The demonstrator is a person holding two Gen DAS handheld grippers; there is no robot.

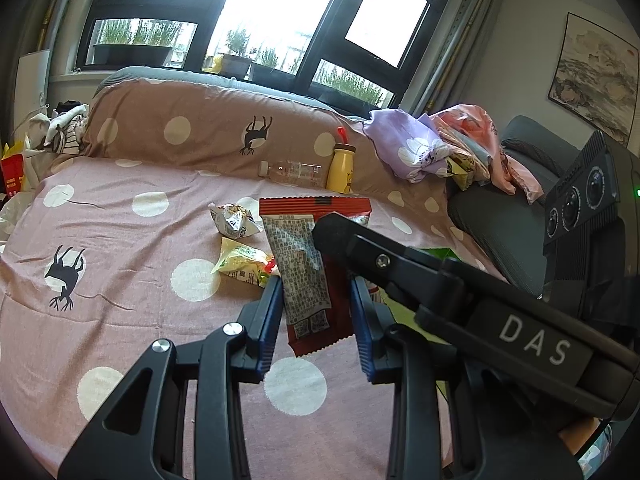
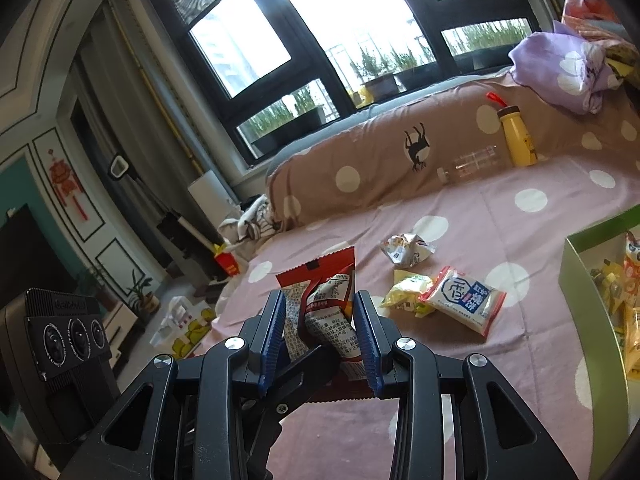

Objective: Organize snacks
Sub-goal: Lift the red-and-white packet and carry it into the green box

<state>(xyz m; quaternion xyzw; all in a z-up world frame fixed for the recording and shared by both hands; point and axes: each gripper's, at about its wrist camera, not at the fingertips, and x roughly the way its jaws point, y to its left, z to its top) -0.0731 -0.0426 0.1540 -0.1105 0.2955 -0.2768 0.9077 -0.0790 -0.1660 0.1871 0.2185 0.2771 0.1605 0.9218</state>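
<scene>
Both grippers are clamped on the red snack packet (image 2: 320, 300), mid-frame above the bed (image 2: 500, 216). Left hand-held gripper (image 1: 316, 312) should let go first; right hand-held gripper (image 2: 320, 320) then carries it right to the green box (image 2: 576, 280). Packet: red, crinkled, serrated edges, printed back panel.

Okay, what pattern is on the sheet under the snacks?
Pink bedsheet with white dots and black deer silhouettes; clearest in the left wrist view.

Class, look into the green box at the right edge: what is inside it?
The green box holds several small yellow and orange snack packets. Its near wall and the frame edge hide the rest.
</scene>
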